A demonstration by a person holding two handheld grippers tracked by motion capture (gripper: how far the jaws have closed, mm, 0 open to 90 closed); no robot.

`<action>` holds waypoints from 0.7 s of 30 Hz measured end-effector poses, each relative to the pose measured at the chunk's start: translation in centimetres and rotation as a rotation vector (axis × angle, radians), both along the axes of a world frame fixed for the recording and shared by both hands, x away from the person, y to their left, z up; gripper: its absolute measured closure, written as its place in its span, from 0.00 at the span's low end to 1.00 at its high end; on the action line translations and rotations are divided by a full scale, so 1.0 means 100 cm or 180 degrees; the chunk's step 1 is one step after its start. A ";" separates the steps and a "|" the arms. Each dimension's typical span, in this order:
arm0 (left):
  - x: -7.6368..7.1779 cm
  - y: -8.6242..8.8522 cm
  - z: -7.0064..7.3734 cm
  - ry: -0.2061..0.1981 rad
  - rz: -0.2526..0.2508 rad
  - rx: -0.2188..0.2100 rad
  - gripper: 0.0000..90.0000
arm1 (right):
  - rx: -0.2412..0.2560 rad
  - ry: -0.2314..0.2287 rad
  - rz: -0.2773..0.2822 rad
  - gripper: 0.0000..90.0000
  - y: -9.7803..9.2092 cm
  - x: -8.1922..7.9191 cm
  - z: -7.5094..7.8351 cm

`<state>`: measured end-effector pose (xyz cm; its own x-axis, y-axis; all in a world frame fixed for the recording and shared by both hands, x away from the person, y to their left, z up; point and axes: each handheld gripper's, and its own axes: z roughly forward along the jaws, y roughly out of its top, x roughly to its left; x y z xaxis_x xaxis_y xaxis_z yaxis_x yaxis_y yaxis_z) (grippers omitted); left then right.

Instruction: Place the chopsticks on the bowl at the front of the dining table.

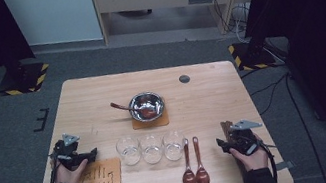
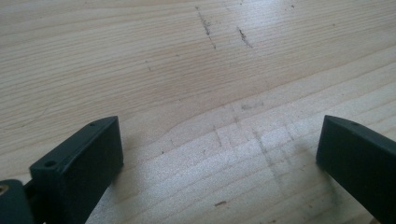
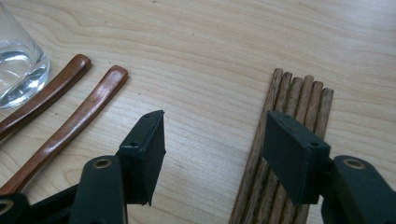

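My right gripper (image 3: 212, 140) has black jaws; dark brown chopsticks (image 3: 285, 140) with lengthwise grain lie under its right jaw, two glossy reddish-brown spoons (image 3: 70, 116) to its left. My left gripper (image 2: 219, 154), also black, is over the pale, wavy-grained wooden table (image 2: 187, 70), flecked with dark scratches

Wood table (image 1: 201, 90) w/ chopsticks (image 3: 285, 154), spoons (image 1: 193, 167)

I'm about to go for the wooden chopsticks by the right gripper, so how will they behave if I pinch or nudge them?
The chopsticks look like thin stiff wooden rods, so probably light and unbending. They lie loose side by side on the table, so a nudge would likely scatter or roll them. The right gripper, open, has one jaw over them; pinching one alone looks fiddly.
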<state>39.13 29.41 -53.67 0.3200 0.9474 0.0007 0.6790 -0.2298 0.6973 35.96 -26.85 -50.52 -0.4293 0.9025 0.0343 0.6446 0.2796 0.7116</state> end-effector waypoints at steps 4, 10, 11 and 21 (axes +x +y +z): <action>0.000 0.000 0.000 0.0000 0.0001 0.0000 0.00 | 0.0002 0.0045 -0.0010 0.48 0.000 0.000 -0.002; 0.000 0.000 0.000 0.0001 0.0001 0.0001 0.00 | 0.0046 0.0044 -0.0038 0.53 -0.002 0.000 -0.003; 0.000 0.000 0.000 0.0000 0.0001 0.0001 0.00 | 0.0052 0.0054 -0.0048 0.54 -0.002 0.000 -0.003; 0.000 0.000 0.000 0.0002 0.0009 0.0004 0.00 | 0.0080 0.0142 -0.0065 0.61 -0.004 0.000 -0.007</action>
<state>39.12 29.37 -53.67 0.3172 0.9484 0.0016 0.6801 -0.2286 0.6966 35.99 -27.24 -51.25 -0.4084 0.9096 0.0757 0.6811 0.2485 0.6887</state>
